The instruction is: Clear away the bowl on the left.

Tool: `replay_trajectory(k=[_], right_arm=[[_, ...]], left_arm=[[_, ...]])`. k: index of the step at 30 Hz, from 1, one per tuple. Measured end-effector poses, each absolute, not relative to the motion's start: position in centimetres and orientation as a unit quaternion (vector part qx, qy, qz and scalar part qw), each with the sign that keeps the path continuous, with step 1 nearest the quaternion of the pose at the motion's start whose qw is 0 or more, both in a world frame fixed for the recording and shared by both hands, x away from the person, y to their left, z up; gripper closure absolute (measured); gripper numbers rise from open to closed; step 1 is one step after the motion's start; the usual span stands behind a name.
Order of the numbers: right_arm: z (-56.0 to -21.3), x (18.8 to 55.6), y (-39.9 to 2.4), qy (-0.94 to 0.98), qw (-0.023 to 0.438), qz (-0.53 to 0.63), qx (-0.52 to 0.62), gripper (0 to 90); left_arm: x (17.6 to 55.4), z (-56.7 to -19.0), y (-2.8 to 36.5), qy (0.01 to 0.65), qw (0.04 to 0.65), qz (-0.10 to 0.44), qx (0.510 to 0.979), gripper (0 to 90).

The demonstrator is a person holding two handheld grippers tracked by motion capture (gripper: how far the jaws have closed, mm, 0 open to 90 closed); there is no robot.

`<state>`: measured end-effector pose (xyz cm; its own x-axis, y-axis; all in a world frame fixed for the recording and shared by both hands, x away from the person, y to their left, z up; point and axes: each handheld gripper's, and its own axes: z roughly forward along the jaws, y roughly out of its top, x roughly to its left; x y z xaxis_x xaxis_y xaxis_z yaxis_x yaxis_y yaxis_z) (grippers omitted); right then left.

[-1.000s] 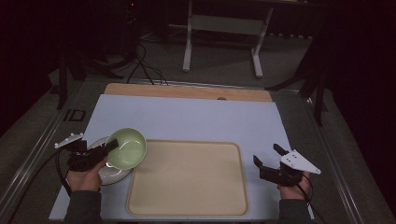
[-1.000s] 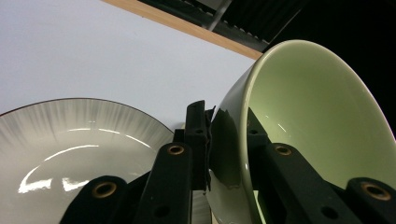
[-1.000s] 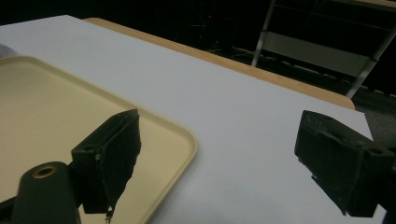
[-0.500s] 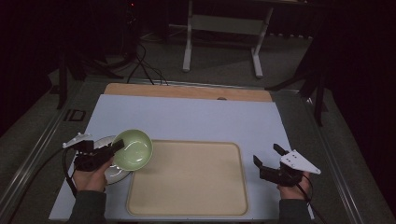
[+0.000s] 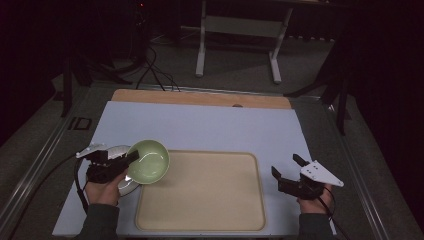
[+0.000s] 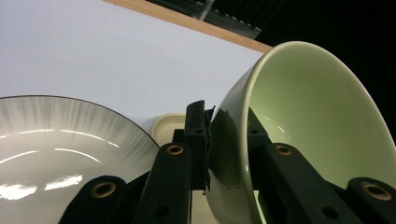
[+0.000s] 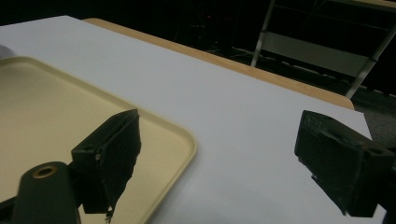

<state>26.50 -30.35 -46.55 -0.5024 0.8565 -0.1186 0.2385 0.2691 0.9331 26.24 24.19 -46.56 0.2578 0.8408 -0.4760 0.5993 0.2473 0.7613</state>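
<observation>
Gripping the rim of a pale green bowl (image 5: 148,160), the left gripper (image 5: 131,159) has its jaws pinched on the bowl's wall, one pad outside and one inside, as the left gripper view (image 6: 224,144) shows closely. The bowl is tilted on its side, its mouth facing toward the beige tray (image 5: 200,220), and it hangs over the tray's near-left corner and the edge of a white plate (image 5: 125,186) with a thin dark rim (image 6: 56,140). That plate lies on the pale blue-grey table top (image 5: 200,127) just left of the tray. The tray's whole flat middle is bare, a smooth matte rectangle with rounded corners and a low raised lip (image 7: 184,140). Behind it the table top runs open to a wooden strip (image 5: 200,97) along the far edge. The bowl is glossy and round, deep-sided. At the right, the right gripper (image 5: 289,167) rests beside the tray's right edge, its jaws standing wide apart with nothing between them.
</observation>
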Motion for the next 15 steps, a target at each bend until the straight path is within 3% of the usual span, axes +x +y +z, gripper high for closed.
replay_trajectory(k=[15], right_arm=[[-46.5,26.5,-30.3,0.727,0.327,0.473,0.377,13.9]], left_arm=[[26.6,-46.8,22.7,0.588,0.513,0.112,0.615,79.4]])
